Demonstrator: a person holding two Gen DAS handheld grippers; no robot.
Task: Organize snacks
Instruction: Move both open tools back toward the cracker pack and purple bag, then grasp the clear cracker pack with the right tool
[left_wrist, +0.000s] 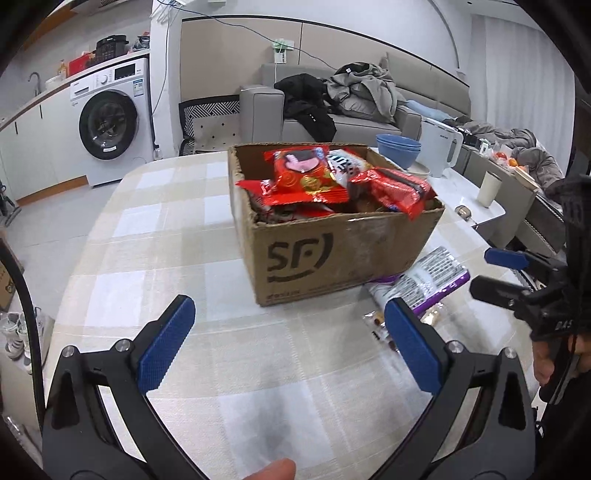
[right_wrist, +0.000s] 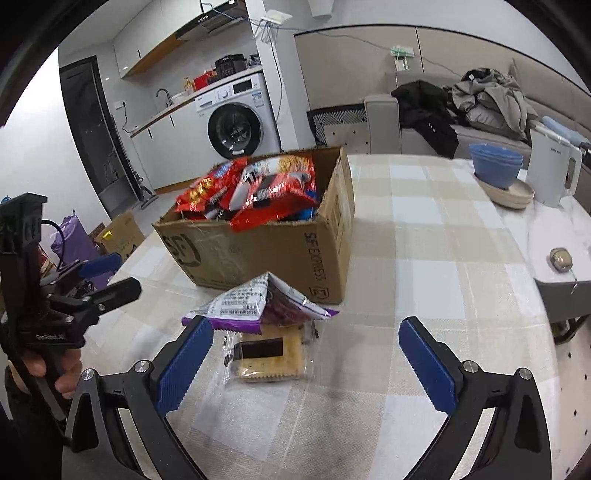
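Observation:
An open cardboard box (left_wrist: 332, 254) (right_wrist: 266, 254) marked SF stands on the checked tablecloth, heaped with red snack packets (left_wrist: 314, 177) (right_wrist: 266, 195). To its right in the left wrist view lie a purple and white snack bag (left_wrist: 432, 280) (right_wrist: 258, 301) and a clear-wrapped cracker pack (left_wrist: 378, 325) (right_wrist: 267, 358). My left gripper (left_wrist: 288, 310) (right_wrist: 122, 275) is open over bare cloth in front of the box, nothing between its fingers. My right gripper (right_wrist: 306, 325) (left_wrist: 484, 273) is open too. The cracker pack lies between its fingers, near the left pad, which is close to the purple bag; neither pad presses on anything.
Stacked blue bowls (left_wrist: 399, 147) (right_wrist: 496, 162) on a beige plate, a white kettle (left_wrist: 441, 151) (right_wrist: 552, 173) and a pale cup (left_wrist: 489, 188) stand behind and right of the box. A small metal object (right_wrist: 560, 258) lies near the table's right edge. A sofa with clothes and a washing machine are beyond.

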